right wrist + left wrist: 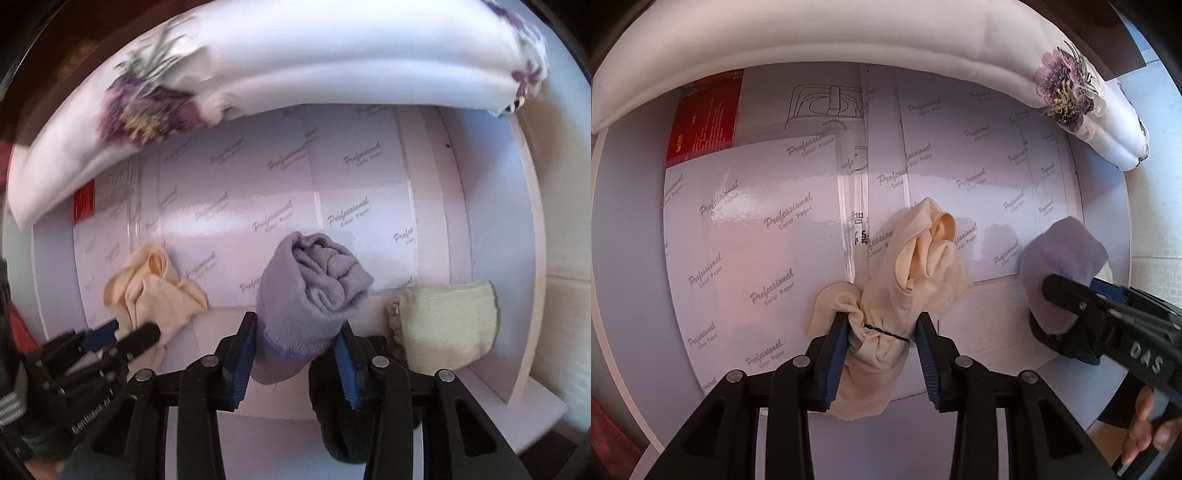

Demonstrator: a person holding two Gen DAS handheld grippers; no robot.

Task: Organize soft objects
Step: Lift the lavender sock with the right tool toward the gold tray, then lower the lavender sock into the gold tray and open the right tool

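left wrist view: a beige stocking [908, 273], bunched and tied with a thin black thread, is gripped between the blue pads of the left gripper [882, 328], its loose folds spread onto the worktop [624, 206] ahead of the fingers. glossy white sheets [750, 221] printed "professional color paper" are laid over most of the worktop, with a red packet [701, 122] tucked under them near the far left corner. a folded white cloth [820, 40] with purple embroidered flowers is stretched along the far edge. near the right edge, a lilac sock [1060, 258] is seen clamped by the right gripper [1049, 306], and part of a hand [1148, 432] is visible behind that gripper's body. in the right wrist view, the lilac sock [310, 295], rolled into a bundle, is pressed between the blue pads of the right gripper [295, 347], the jaws being closed on its cuff end, where a purple stitched hem is shown. whether the sock rests on the worktop [458, 192] or is lifted clear of it cannot be told. a cream rolled sock [447, 325] is lain just to the right of the gripper, near the right edge and against a raised rim [532, 295]. the beige stocking [155, 291] is seen to the left, held at its near end by the left gripper [129, 339]. the two bundles are kept apart, with bare sheet [229, 229] between them. the far cloth [332, 62] is blurred in this view.
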